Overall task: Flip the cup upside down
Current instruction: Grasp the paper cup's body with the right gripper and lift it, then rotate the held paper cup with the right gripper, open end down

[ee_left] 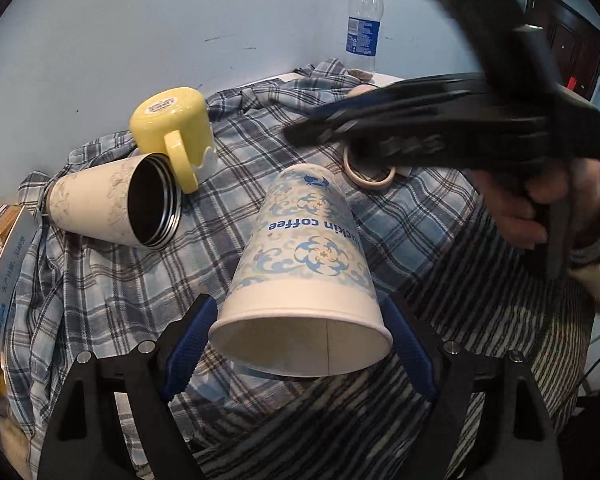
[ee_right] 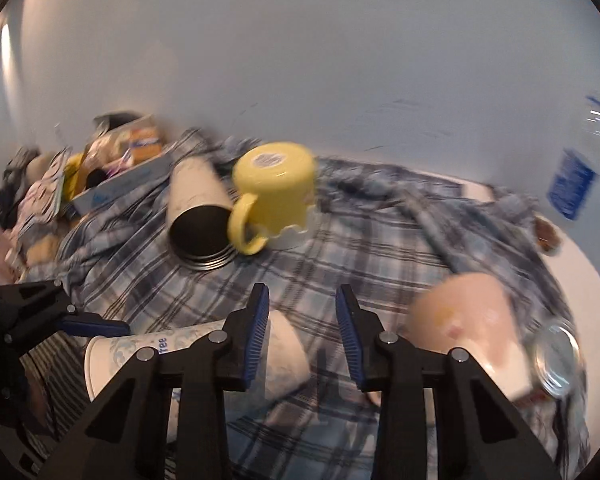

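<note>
Covering the tabletop (ee_left: 384,77) below a pale wall, a plaid cloth (ee_left: 228,232) carries the paper cup (ee_left: 304,276), tilted mouth-forward and clamped in the left hand-held gripper (ee_left: 300,344). The right wrist view alone shows the right hand-held gripper (ee_right: 302,336) open, and a pink cup (ee_right: 472,328) near the right edge.

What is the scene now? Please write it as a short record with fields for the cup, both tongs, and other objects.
cup: paper coffee cup, tilted, open mouth toward the left wrist camera, base away
left tongs: fingers at both sides of the cup rim, gripping it
right tongs: open, holding nothing
surface: plaid cloth
other objects: yellow mug upside down; steel tumbler lying on its side; plastic bottle standing behind
</note>
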{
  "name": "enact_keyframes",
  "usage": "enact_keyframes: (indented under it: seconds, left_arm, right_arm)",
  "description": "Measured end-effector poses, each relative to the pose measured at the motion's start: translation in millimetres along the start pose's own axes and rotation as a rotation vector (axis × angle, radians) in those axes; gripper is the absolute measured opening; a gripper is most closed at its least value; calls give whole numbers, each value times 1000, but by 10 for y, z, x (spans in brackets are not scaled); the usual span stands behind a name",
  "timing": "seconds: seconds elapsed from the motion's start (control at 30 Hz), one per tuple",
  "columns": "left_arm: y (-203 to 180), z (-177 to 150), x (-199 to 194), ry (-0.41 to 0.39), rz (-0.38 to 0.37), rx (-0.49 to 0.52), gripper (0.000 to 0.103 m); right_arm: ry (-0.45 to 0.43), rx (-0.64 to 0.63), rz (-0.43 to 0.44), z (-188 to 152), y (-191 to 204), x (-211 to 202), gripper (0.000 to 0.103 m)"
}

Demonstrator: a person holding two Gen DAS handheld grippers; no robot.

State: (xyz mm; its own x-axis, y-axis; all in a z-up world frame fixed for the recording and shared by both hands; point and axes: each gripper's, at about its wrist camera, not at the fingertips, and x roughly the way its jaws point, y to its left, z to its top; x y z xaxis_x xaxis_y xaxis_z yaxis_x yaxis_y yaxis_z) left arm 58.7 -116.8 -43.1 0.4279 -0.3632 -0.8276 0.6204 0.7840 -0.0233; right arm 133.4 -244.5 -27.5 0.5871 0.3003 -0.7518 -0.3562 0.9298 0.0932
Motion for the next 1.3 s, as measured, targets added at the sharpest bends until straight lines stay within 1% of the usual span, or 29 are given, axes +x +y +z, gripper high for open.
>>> enact_keyframes:
  seconds: [0.03,0.13,0.2,0.23,0.33,0.4,0.5,0.57,0.6,0.67,0.73,0.8,0.87,0.9,0.97,1.03,1.1,1.17,1.3]
  left_arm:
    - [18,-3,5,0,3,-3,86]
    - [137,-40,-23,-13,48,-41,86]
    - [196,-60,-46,-25,72,-57,87]
    - [233,-64,-59,-32,83,-63,87]
    - [290,-81,-85,-41,75,-73,87]
    - [305,-84,-110,-47,87,-72,87]
    - [380,-100,-191,-72,139,-88,87]
    - [437,-116,-303,-104,203,-122,87]
    - [463,-128,-372,-127,222,-138,87]
    - [515,-166,-550,-171,224,-173,87]
    - [502,-202,-684,-178,211,-193,86]
    - [426,-242,-745,-151,182,-206,71]
    - [321,-303,-745,-115,114,-232,47]
    - [243,-331,-709,-92,76,-233,40]
    - [120,-347,-621,-61,44,-231,20]
    - [33,-350,-460,-26,15,-239,10]
    - [29,-347,-356,-9,9,-260,10]
    - [72,-332,-246,3,32,-277,6]
    - [217,-342,-172,15,83,-318,6]
  right_arm:
    - [39,-28,33,57,42,106,34]
    - [75,-75,88,148,143,235,34]
    - [116,-109,76,165,151,321,34]
    - [113,-118,78,170,163,324,34]
    - [124,-148,65,186,199,336,34]
    - [132,-176,55,192,231,339,34]
    - [140,-210,38,179,270,316,34]
    - [144,-220,38,154,262,283,34]
    - [145,-217,40,136,259,263,34]
    - [144,-206,45,89,242,201,34]
    - [145,-205,48,60,221,152,34]
    - [150,-200,51,73,223,162,34]
    - [149,-201,46,118,244,218,34]
    - [150,-203,42,144,263,251,34]
    - [153,-224,50,195,326,321,34]
    - [158,-231,45,214,376,369,34]
    - [163,-229,48,211,394,375,34]
    - [169,-232,66,185,386,347,34]
    - [174,-217,100,138,281,255,34]
